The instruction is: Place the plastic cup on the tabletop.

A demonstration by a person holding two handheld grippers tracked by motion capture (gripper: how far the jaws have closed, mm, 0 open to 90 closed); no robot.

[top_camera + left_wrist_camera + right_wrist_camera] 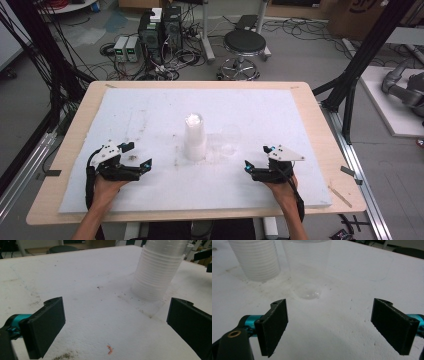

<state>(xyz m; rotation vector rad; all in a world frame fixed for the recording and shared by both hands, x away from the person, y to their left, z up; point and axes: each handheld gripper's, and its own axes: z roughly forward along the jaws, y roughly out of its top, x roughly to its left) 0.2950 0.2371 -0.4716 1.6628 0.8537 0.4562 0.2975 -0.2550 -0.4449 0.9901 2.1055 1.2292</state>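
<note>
A stack of clear plastic cups (195, 137) stands upright at the middle of the white foam board (150, 110). One single clear cup (230, 139) stands just to its right. My left gripper (137, 157) rests open near the board's front left, with the cup stack (158, 272) ahead of its jaws and to their right. My right gripper (256, 159) rests open at the front right, jaws wide apart, with the single cup (308, 265) ahead of them and the stack (255, 258) farther left. Neither gripper holds anything.
The foam board lies on a wooden table (75, 125). A small orange scrap (109, 349) and dirt specks lie on the foam between the left jaws. Beyond the table stand a round stool (244, 45) and electronics with cables (155, 37) on the floor.
</note>
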